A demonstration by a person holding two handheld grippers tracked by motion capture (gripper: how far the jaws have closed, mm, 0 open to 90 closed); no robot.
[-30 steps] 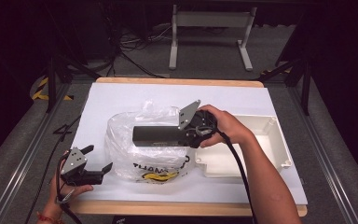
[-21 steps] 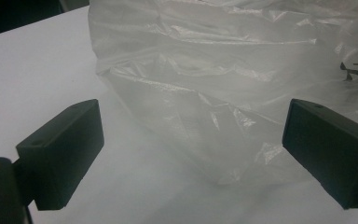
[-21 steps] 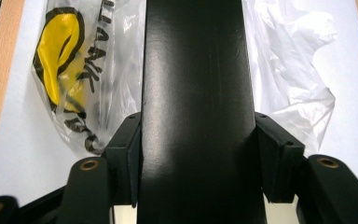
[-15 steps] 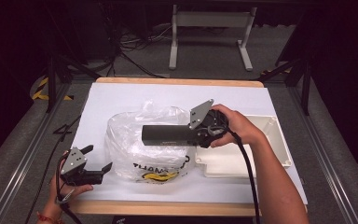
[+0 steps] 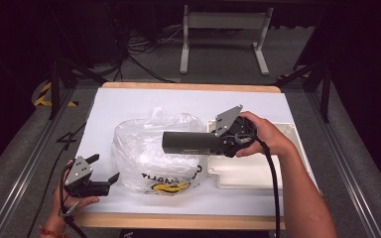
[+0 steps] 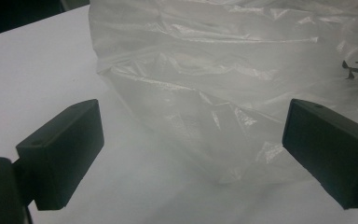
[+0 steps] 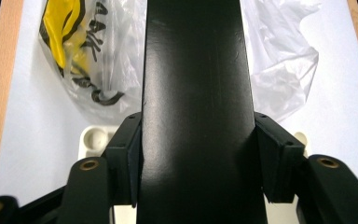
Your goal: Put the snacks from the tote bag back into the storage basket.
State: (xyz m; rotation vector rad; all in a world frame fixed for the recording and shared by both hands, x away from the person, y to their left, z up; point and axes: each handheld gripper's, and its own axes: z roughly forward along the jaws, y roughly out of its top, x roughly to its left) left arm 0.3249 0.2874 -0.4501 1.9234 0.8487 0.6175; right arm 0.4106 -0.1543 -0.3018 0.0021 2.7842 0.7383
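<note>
A: Black box position?

B: Held level above the table, over the right part of the clear plastic bag, its free end pointing left.

A: Left to right, the fingers?

B: Left gripper: fingers wide apart, nothing between them, low at the table's near-left corner, just beside the bag. Right gripper: fingers clamped on the box's two sides.

A: Hidden or unclear?

B: Box blocks the middle of the right gripper view. White tray partly covered by hand and gripper. Bag's black and yellow print only partly readable.
</note>
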